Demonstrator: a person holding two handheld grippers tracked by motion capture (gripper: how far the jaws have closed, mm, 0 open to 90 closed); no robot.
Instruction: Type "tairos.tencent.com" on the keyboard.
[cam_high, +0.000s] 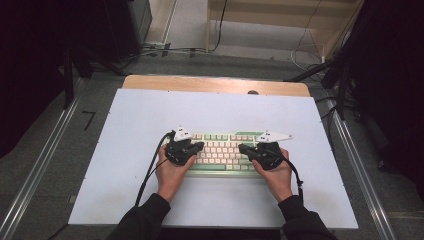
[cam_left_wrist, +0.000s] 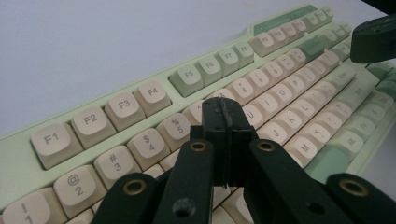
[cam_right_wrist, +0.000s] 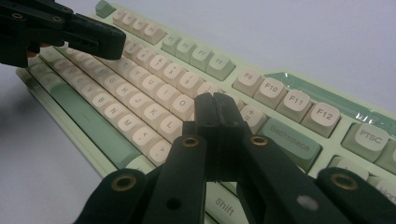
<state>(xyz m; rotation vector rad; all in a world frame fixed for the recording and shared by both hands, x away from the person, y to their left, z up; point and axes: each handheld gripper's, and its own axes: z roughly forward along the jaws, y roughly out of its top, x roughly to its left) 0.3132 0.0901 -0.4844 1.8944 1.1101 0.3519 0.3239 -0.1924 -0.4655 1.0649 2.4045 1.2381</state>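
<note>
Both grippers, left gripper (cam_high: 200, 145) and right gripper (cam_high: 242, 148), are hovering with fingers closed and empty over the pale green plastic keyboard with cream keys (cam_high: 220, 152).

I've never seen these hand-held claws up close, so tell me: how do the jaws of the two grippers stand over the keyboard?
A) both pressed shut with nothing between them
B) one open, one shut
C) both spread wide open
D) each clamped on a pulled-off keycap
A: in each gripper view the two black jaws of the left gripper and right gripper meet flush above the keyboard, nothing held.
</note>
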